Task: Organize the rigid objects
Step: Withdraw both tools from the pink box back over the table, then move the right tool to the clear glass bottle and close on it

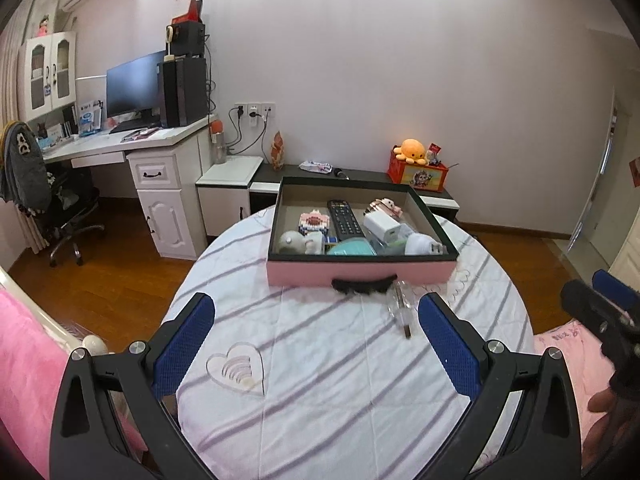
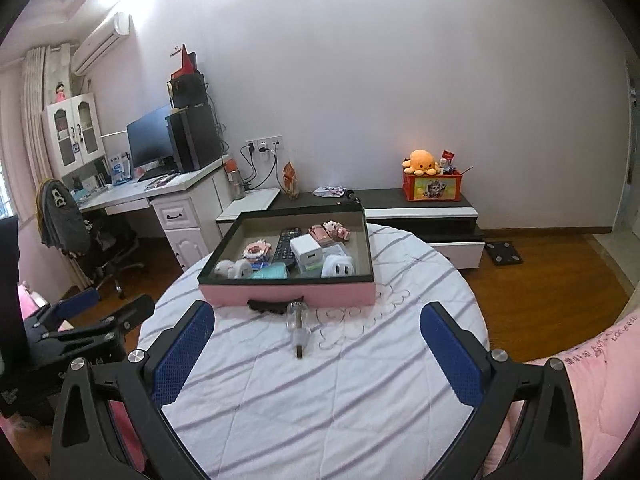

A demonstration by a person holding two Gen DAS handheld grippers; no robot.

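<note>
A pink box (image 1: 360, 273) (image 2: 288, 295) with a black rim stands at the far side of the round table (image 1: 320, 380) (image 2: 320, 392). It holds a black remote (image 1: 344, 218) (image 2: 285, 245), a white charger (image 1: 382, 227) (image 2: 306, 251), block figures and other small items. A clear-handled screwdriver (image 1: 400, 306) (image 2: 298, 326) and a black hair clip (image 1: 364, 283) (image 2: 266, 306) lie on the cloth in front of the box. My left gripper (image 1: 316, 320) is open and empty, near of both. My right gripper (image 2: 318, 328) is open and empty, with the screwdriver between its fingers' line.
The table has a white striped cloth. Pink bedding (image 1: 24, 360) (image 2: 592, 380) lies on both sides. A desk with a monitor (image 1: 136, 84) and an office chair (image 1: 60, 208) stand at the left. A low cabinet (image 2: 420, 212) with an orange plush runs along the far wall.
</note>
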